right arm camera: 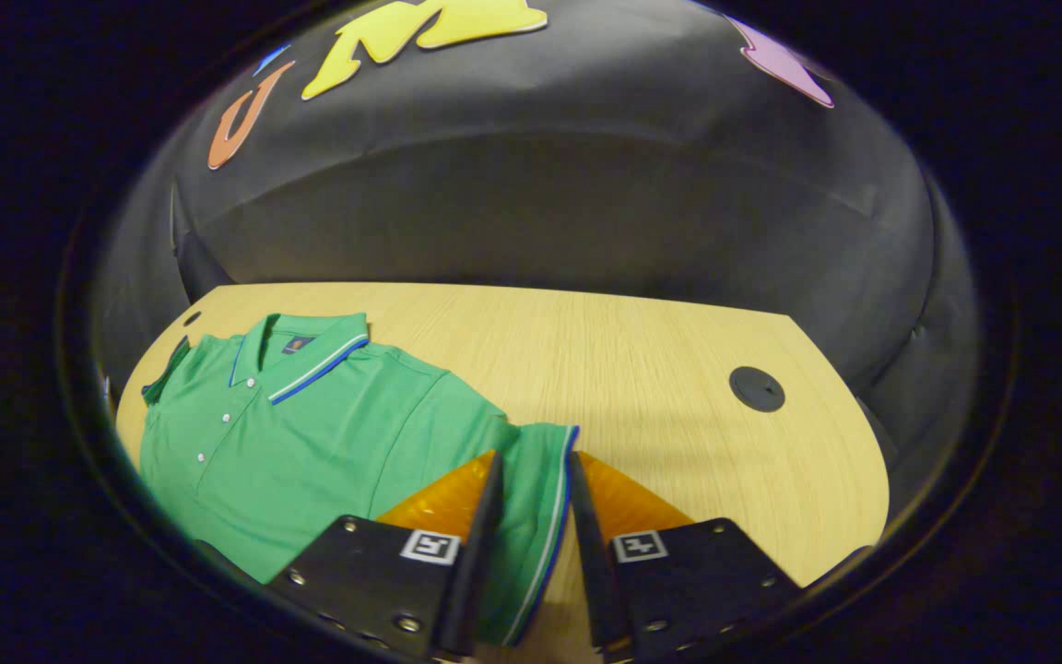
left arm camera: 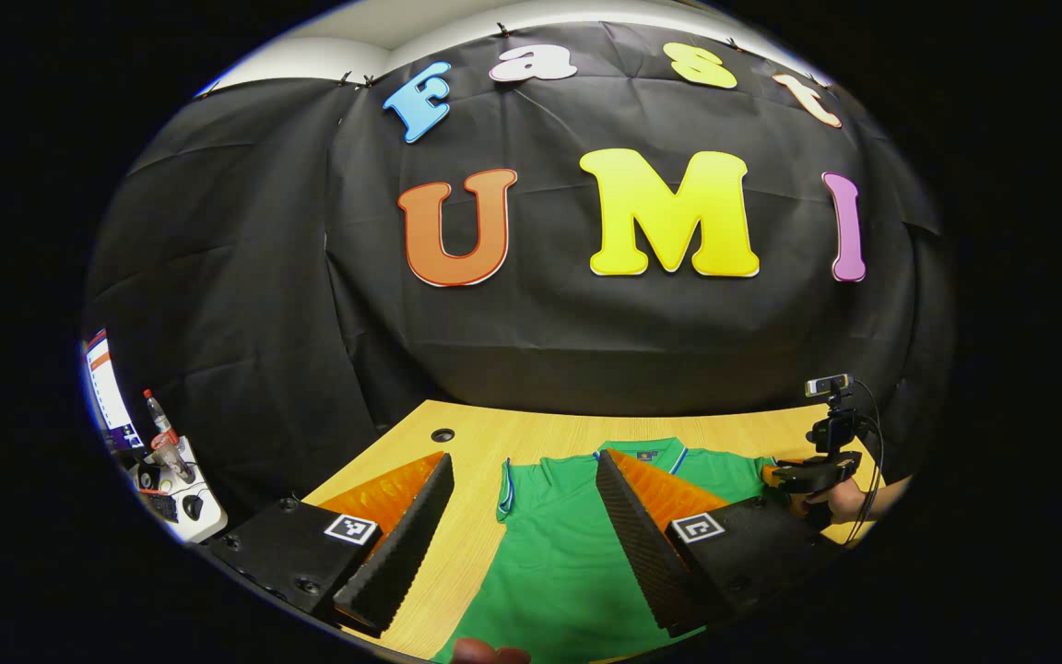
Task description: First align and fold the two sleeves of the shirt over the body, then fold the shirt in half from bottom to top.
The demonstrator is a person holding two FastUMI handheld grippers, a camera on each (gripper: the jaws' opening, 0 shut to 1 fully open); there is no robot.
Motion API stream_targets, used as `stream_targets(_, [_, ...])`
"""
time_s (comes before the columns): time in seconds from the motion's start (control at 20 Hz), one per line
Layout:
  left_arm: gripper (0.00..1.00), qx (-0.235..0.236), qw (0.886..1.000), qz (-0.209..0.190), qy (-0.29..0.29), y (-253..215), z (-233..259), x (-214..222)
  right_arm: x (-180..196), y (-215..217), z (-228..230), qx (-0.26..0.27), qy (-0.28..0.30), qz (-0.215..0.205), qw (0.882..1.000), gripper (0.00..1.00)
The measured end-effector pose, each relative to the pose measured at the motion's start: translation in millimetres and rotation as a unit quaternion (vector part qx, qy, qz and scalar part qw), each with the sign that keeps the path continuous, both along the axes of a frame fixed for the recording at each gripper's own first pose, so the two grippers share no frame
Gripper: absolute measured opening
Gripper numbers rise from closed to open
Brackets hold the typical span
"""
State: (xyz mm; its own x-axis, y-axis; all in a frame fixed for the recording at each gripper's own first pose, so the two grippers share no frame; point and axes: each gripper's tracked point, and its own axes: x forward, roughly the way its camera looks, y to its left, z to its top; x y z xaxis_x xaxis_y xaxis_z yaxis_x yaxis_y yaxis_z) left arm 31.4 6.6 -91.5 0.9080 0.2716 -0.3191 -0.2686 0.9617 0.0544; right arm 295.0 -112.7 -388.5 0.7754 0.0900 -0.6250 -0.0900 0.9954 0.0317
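In the left gripper view, your left gripper is held wide open above the surface, with nothing between its fingers. The shirt lies flat on the surface, collar toward the booth wall. One finger stands over bare surface to the left of the shirt; the other stands over the shirt body near the collar. The shirt's left sleeve lies just beside the gap between the fingers. At the right edge, your right gripper sits low at the far side of the shirt, with a hand behind it; its opening cannot be told from here. A cable hole shows in the surface near the far left corner. A bottle stands on a separate unit at far left.

In the right gripper view, your right gripper is nearly closed, with the shirt's sleeve running up between its fingers. Whether both fingers press on the fabric cannot be told. The sleeve's striped hem lies along the inner face of the right-hand finger. The shirt is spread on the surface to the left, buttons up and collar away from you. A cable hole lies well apart on the right.
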Motion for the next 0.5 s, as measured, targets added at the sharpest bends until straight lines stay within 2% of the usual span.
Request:
stream_targets(0.05, [0.99, 0.0, 1.0, 0.0, -0.001, 1.0, 0.4, 0.1, -0.2, 0.5, -0.4, -0.004, 0.005, -0.005, 1.0, 0.31])
stream_targets(0.1, [1.0, 0.0, 1.0, 0.002, -0.001, 2.7, 0.1, -0.8, 0.8, 0.6, 1.3, -0.011, 0.005, -0.007, 1.0, 0.3])
stream_targets(0.2, [1.0, -0.002, 1.0, 0.005, -0.001, 5.7, 0.0, -3.7, 0.0, -0.2, 2.9, -0.04, 0.007, -0.008, 0.999, 0.11])
stream_targets(0.25, [1.0, -0.003, 1.0, 0.008, -0.002, 8.6, 0.1, -4.8, 1.3, 0.9, 9.2, -0.054, 0.006, -0.006, 0.998, 0.11])
stream_targets(0.3, [0.99, -0.003, 1.0, 0.01, -0.003, 11.0, 0.2, -5.6, 0.9, 0.3, 5.4, -0.066, 0.006, -0.001, 0.998, 0.02])
stream_targets(0.5, [1.0, -0.006, 1.0, 0.021, -0.008, 24.2, -0.5, -10.3, -3.2, 0.8, 19.5, -0.044, 0.011, -0.012, 0.999, 0.01])
